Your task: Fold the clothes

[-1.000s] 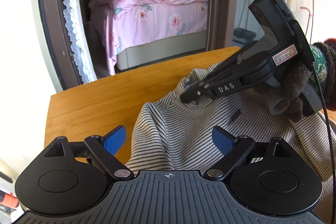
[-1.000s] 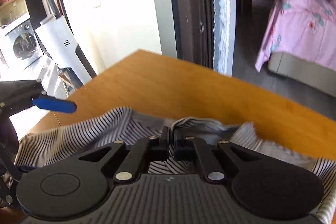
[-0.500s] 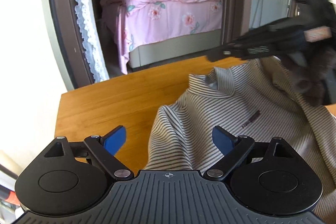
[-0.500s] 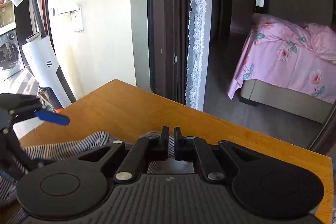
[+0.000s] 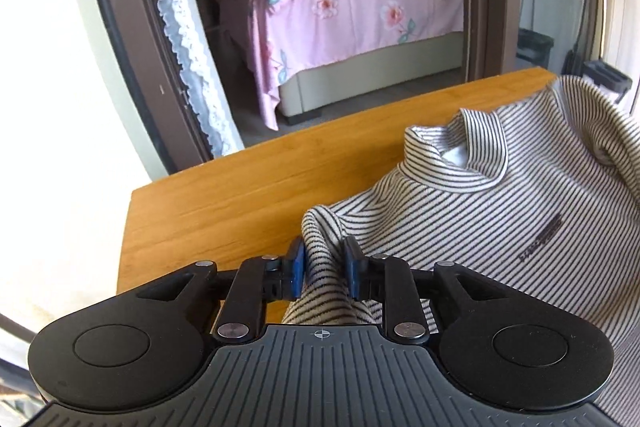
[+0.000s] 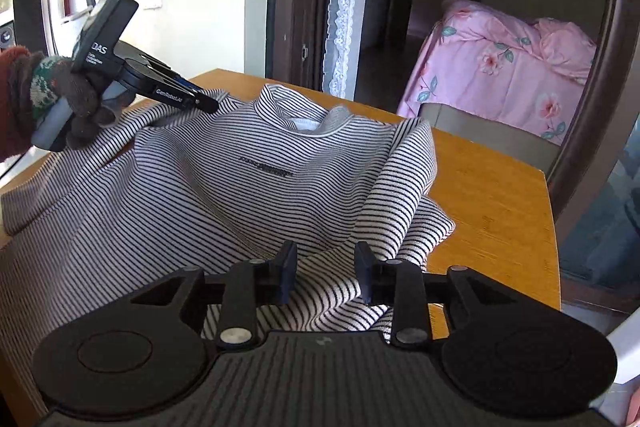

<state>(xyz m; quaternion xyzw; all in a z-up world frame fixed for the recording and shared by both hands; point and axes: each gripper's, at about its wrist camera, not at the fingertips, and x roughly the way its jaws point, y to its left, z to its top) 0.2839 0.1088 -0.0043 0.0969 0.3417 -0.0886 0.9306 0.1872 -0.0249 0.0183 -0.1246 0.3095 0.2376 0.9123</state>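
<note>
A grey and black striped top [image 6: 248,187] with a high collar lies front up on the wooden table [image 6: 496,195], collar toward the far edge. In the left wrist view my left gripper [image 5: 322,269] is shut on a bunched fold of the top [image 5: 500,227] at its left shoulder. In the right wrist view the left gripper [image 6: 208,103] pinches that shoulder. My right gripper [image 6: 325,275] is open, its jaws part way apart, just above the crumpled right side of the top and holding nothing.
The table's left edge [image 5: 128,239] and far right corner [image 6: 544,183] are near. Beyond stands a doorway with a lace curtain [image 5: 184,39] and a pink bed [image 5: 352,3]. A gloved hand [image 6: 60,103] holds the left gripper.
My left gripper closed on the top's left shoulder. My right gripper let go of the cloth, opened, and pulled back to the top's right side.
</note>
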